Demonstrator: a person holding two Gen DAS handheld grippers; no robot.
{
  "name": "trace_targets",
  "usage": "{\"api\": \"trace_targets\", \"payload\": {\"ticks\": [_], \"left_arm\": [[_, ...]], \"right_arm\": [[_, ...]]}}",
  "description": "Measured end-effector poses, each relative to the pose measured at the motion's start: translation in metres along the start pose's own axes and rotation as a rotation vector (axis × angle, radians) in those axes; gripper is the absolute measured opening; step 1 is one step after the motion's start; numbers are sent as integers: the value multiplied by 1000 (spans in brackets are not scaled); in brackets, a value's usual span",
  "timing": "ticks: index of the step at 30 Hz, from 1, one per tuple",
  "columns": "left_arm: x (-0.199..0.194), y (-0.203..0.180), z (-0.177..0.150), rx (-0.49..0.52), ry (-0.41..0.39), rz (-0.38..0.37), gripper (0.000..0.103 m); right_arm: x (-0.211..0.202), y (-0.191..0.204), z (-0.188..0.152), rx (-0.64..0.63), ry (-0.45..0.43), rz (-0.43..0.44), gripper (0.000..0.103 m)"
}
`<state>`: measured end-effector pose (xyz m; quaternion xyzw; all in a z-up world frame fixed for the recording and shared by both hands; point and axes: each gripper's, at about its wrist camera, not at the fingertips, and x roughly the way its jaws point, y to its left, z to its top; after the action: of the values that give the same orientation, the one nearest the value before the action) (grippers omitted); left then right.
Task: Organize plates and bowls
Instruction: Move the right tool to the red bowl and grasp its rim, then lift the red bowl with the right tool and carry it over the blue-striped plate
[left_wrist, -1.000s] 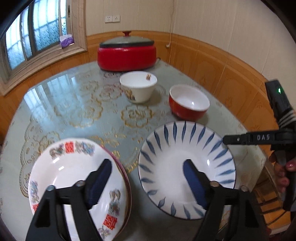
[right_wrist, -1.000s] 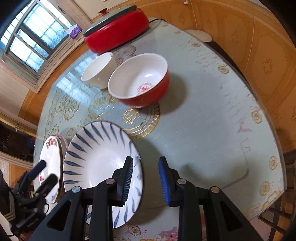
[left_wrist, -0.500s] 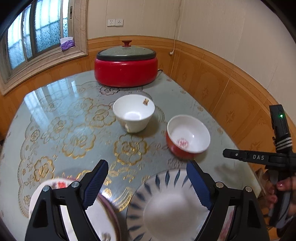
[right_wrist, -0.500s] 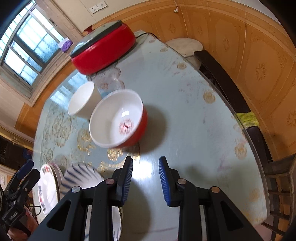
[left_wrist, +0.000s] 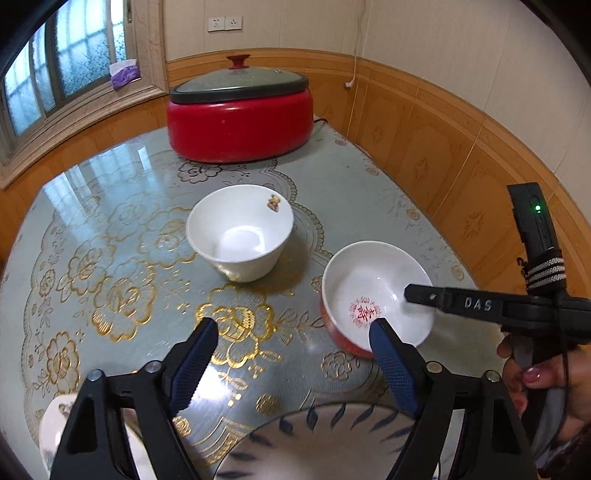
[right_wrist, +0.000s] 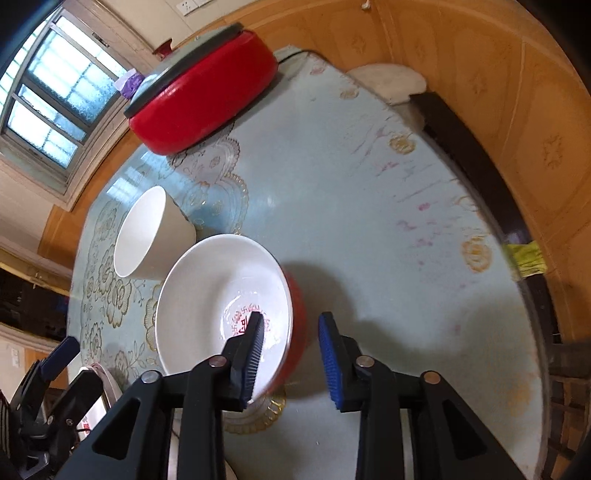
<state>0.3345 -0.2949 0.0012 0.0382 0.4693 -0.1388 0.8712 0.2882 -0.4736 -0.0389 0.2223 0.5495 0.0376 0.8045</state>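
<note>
The red bowl stands on the table near its right edge, the white bowl just beside it toward the middle. The right gripper straddles the red bowl's rim — one finger over the white inside, the other outside the red wall; its narrow jaws are closing, pads not yet pressing. The left gripper hangs wide and is closing on nothing, above bare cloth — the blue-striped plate lies beneath it at the near edge.

A white bowl stands upright at frame centre. A red bowl with white inside stands lower right. A blue-leaf plate lies at the bottom edge.
</note>
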Motion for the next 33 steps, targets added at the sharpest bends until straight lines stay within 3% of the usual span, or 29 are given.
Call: {"api": "trace_targets", "payload": {"ticks": [2, 9, 13, 17, 22, 29, 33], "left_arm": [[11, -6, 6, 11, 17, 3, 75], [47, -27, 20, 68, 77, 5, 71], [69, -31, 24, 85, 144, -16, 51], [84, -30, 27, 86, 188, -8, 38], [93, -34, 28, 93, 210, -17, 37], [110, -37, 28, 122, 258, -1, 14], [112, -39, 27, 135, 256, -3, 14]], "right_arm": [[9, -1, 2, -7, 21, 18, 23], [18, -6, -2, -9, 36, 38, 22], [19, -3, -4, -32, 23, 25, 22], [20, -2, -5, -36, 29, 27, 22], [21, -5, -4, -26, 38, 46, 23], [31, 5, -6, -100, 42, -9, 21], [32, 2, -5, -99, 31, 9, 21]]}}
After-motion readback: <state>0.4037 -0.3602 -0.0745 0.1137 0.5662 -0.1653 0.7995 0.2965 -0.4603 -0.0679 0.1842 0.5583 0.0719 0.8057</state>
